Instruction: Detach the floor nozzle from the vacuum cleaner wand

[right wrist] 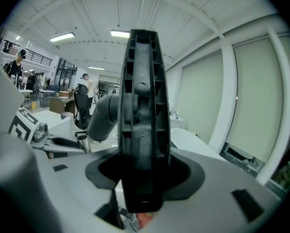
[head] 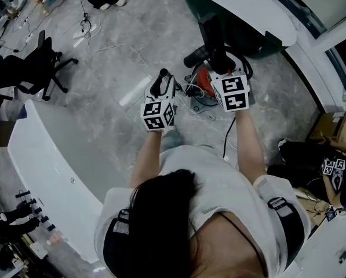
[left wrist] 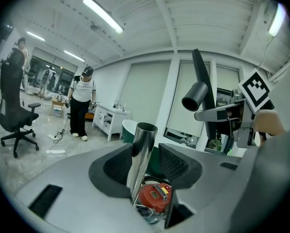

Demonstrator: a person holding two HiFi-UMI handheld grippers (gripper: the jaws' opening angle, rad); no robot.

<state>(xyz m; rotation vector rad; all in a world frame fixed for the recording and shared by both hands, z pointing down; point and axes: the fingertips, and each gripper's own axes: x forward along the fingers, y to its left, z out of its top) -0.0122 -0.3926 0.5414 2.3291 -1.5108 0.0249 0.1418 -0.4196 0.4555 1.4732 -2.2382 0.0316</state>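
Observation:
My left gripper (head: 161, 90) (left wrist: 145, 165) is shut on the shiny metal vacuum wand (left wrist: 141, 152). The wand's open upper end (head: 160, 81) is bare and nothing is fitted on it. My right gripper (head: 224, 68) (right wrist: 142, 176) is shut on the black floor nozzle (head: 213, 36) (right wrist: 142, 115), which stands on edge between the pads. The nozzle's grey neck (left wrist: 196, 96) (right wrist: 102, 118) points toward the wand but stays apart from it, with a gap between them. The red vacuum canister (head: 202, 83) (left wrist: 155, 197) lies on the floor below both grippers.
A black office chair (head: 38, 68) stands at the left, and a white curved counter (head: 51, 149) is close on my left. A white table (head: 248, 4) is ahead. Cables (head: 103, 45) trail across the floor. A person (left wrist: 81, 106) stands far off. Boxes (head: 332, 126) sit at the right.

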